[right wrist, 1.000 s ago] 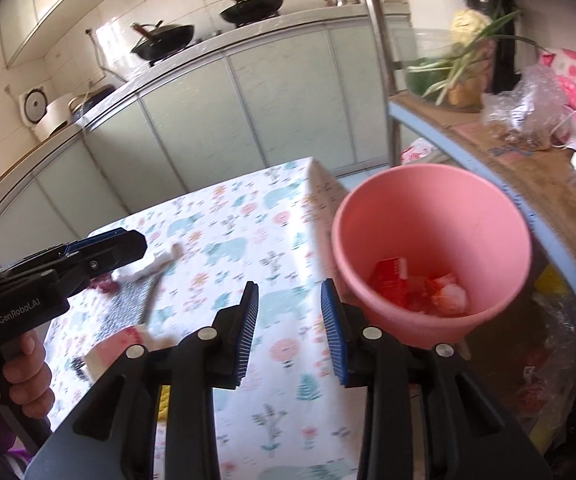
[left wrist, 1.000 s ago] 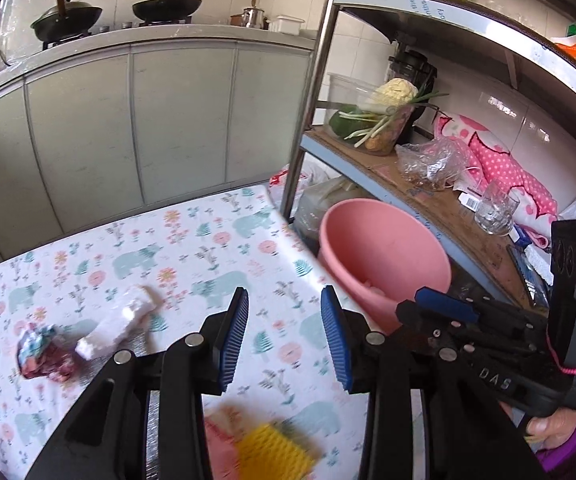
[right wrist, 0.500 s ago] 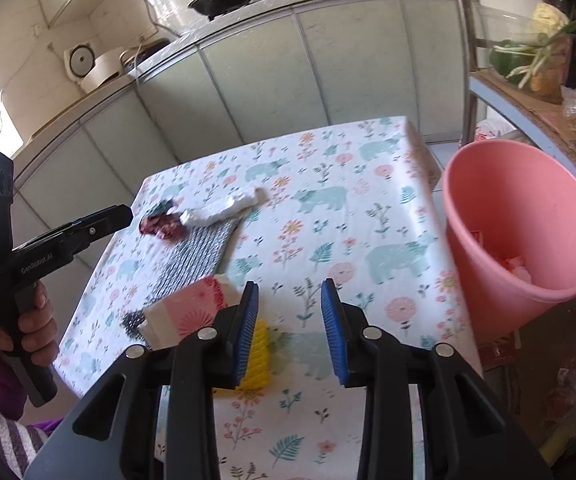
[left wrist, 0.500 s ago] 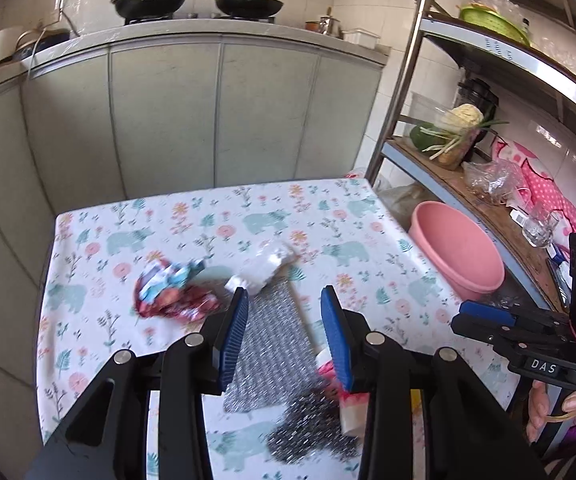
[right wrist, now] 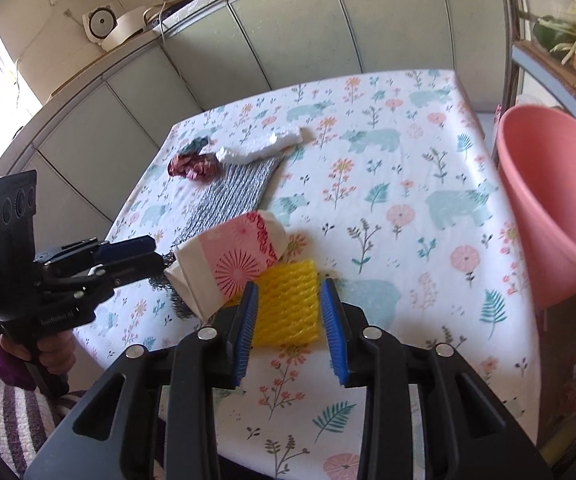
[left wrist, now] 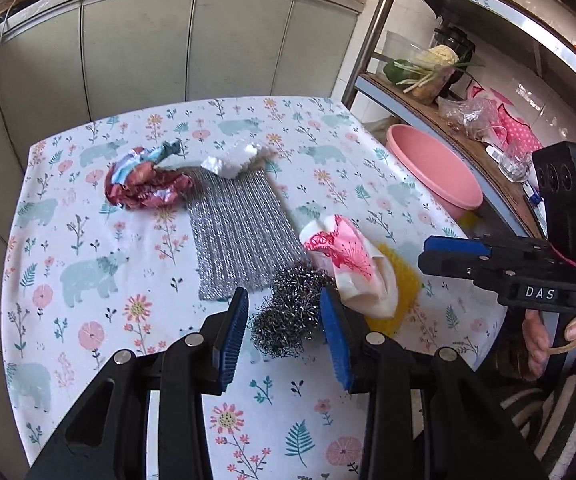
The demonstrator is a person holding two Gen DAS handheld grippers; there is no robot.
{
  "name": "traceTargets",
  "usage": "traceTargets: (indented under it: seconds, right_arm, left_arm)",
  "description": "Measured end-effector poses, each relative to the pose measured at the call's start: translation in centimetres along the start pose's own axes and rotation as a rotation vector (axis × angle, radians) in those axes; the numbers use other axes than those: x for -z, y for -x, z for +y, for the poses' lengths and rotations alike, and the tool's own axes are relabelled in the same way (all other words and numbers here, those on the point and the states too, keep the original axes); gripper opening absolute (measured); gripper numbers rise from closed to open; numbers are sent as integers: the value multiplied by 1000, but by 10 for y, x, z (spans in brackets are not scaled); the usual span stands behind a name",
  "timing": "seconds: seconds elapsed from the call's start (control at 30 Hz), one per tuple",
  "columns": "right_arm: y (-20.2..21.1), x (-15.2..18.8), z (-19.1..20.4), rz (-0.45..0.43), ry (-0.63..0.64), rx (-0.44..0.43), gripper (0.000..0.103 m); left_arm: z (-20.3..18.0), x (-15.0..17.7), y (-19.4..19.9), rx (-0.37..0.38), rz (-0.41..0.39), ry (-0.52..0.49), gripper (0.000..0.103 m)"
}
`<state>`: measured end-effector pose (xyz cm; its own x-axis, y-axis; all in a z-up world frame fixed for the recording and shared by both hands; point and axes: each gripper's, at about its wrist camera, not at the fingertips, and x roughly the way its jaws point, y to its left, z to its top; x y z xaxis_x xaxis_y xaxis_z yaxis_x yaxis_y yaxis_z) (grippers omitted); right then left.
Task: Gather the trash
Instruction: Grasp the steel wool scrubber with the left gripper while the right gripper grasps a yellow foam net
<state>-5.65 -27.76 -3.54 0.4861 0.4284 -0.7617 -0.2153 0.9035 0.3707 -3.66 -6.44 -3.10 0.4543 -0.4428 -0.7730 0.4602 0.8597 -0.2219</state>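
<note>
Floral-clothed counter (left wrist: 88, 280) carried the trash: the left hand-held gripper (left wrist: 284, 320) hung apart over steel wool (left wrist: 288, 320), the right hand-held gripper (right wrist: 288, 312) apart, seemingly untouching, around yellow foam netting (right wrist: 288, 308), whose springy mesh might slip a shallow pinch.

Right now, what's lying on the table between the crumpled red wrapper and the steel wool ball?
In the left wrist view, a flat silver mesh cloth lies between the crumpled red wrapper and the steel wool ball, touching both.
</note>
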Motion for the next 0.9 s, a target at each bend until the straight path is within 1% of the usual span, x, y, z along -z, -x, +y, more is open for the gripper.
traceTargets:
  seconds: [0.13,0.23,0.33,0.43,0.53,0.63,0.8,0.83,0.87,0.9]
  right_arm:
    - [-8,3,-3,33,-25,-13,33]
    - [-15,5,-7,68,-55,-29,34]
    - [-21,7,-6,90,-57,-31,36]
    - [-22,7,-4,88,-46,-20,36]
    - [-20,6,-10,77,-72,18,36]
    - [-17,5,-13,62,-81,11,36]
    - [-24,5,-4,91,-42,-5,36]
    - [-24,6,-2,90,-35,-1,35]
    - [-23,5,0,86,-24,3,31]
    - [-23,5,1,83,-14,9,18]
  left_arm:
    - [2,3,-6,31,12,11,37]
    - [6,5,-9,67,29,30,37]
    - [10,8,-10,104,46,46,38]
    - [13,11,-9,128,55,56,38]
    - [14,14,-8,144,59,58,38]
    - [14,15,-6,153,62,52,38]
    - [10,17,-8,172,74,30,38]
    - [9,17,-7,173,73,26,38]
    - [8,18,-7,177,72,22,38]
    - [7,18,-6,178,71,18,38]
